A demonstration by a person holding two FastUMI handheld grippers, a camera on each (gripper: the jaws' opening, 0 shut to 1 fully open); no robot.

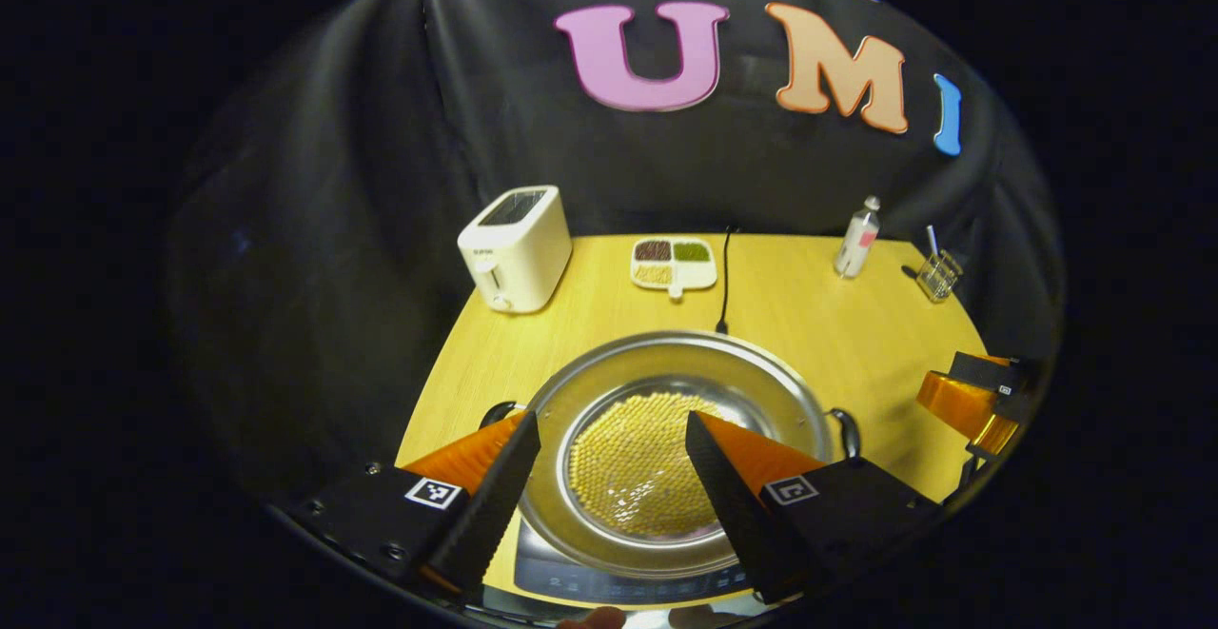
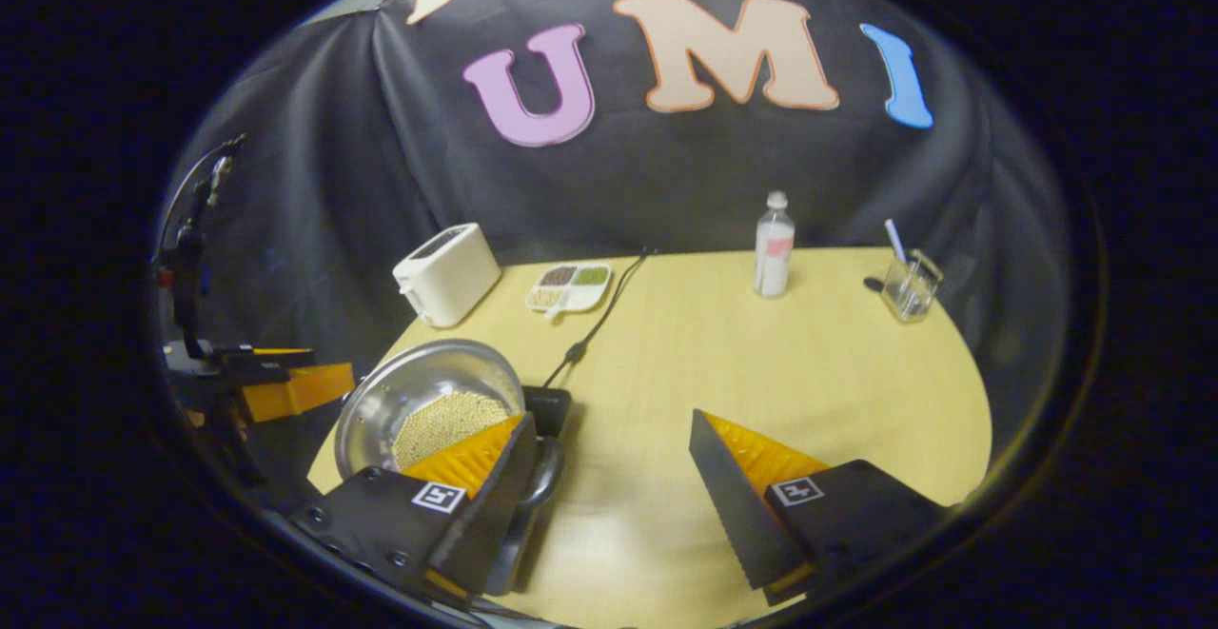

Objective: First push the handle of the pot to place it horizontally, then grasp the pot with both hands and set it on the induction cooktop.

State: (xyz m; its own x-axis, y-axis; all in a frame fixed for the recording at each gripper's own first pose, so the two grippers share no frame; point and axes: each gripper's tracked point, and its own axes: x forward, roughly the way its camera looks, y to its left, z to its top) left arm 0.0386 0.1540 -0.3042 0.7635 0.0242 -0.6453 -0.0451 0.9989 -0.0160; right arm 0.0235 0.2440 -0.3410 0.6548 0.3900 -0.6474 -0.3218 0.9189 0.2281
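At lower centre of the left gripper view, the pot (image 1: 680, 439) already sits on the induction cooktop (image 1: 609, 577), so the left gripper (image 1: 609, 486) hangs released above it. The right gripper (image 2: 609, 496) stands spread beside the pot's handle. The toaster's (image 1: 514, 246) lettering is unreadable.

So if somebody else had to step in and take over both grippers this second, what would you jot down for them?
Left gripper: open, fingers spread above the pot, holding nothing.
Right gripper: open, holding nothing, off to the pot's right side over the table, with one finger near the pot's right handle.
The pot, with yellow beans inside, already sits on the induction cooktop; its two side handles lie level.
Done, by the look of it: handle pushed flat, pot placed.
Left: probably only drawing both grippers back clear.
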